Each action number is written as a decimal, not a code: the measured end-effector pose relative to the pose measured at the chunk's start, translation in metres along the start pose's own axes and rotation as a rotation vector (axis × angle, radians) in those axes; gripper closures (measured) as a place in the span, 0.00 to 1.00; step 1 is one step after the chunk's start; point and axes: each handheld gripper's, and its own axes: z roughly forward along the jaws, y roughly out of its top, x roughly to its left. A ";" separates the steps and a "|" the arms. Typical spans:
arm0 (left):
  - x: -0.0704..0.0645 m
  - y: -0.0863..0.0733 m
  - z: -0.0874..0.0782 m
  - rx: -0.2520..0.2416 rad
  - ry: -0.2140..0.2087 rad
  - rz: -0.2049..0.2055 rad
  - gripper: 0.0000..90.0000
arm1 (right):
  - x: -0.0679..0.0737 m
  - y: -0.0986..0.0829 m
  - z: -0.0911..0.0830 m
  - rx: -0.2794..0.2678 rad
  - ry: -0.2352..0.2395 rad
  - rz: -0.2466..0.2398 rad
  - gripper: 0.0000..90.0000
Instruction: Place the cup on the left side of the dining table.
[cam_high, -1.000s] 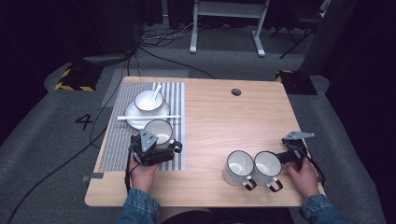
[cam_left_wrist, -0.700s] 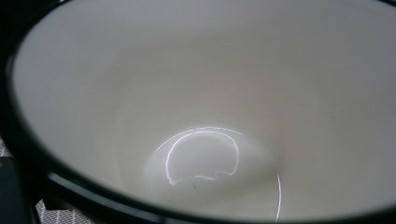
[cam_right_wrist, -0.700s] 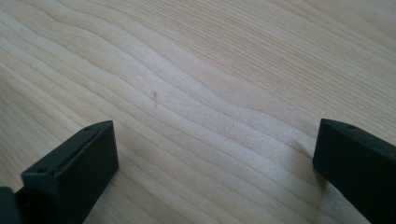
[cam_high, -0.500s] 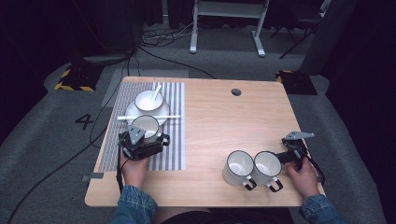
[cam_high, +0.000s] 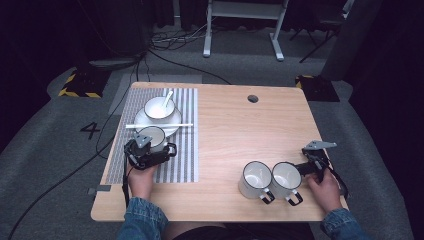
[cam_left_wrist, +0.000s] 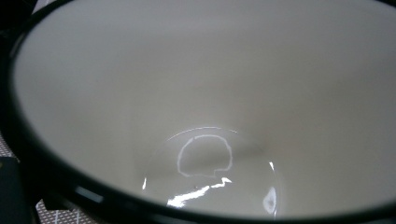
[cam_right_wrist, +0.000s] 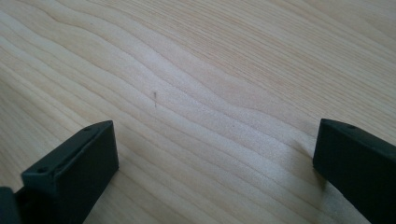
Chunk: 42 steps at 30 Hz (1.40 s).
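1. White enamel mug with a dark rim (cam_high: 151, 138) is held on the grey striped placemat (cam_high: 185, 150), just in front of the white plate (cam_high: 172, 127) that carries a bowl.
2. It is grasped by the left gripper (cam_high: 145, 152); the placing step appears to be in hand.
3. The mug stands upright, long axis vertical, mouth up; its handle direction cannot be told.
4. Next, release and a clean withdrawal are called for.
5. The right gripper (cam_high: 312, 165) rests with jaws apart, grasping nothing, beside two white mugs (cam_high: 272, 179).
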 end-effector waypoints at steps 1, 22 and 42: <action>0.000 0.000 0.001 0.010 -0.007 -0.004 0.03 | 0.000 0.000 0.000 0.000 -0.001 0.000 0.00; -0.005 -0.008 0.016 0.051 0.028 0.087 0.03 | 0.000 0.000 0.000 0.000 0.000 0.000 0.00; 0.007 -0.011 0.012 0.098 -0.040 0.104 0.03 | 0.000 0.000 0.000 0.000 -0.004 -0.001 0.00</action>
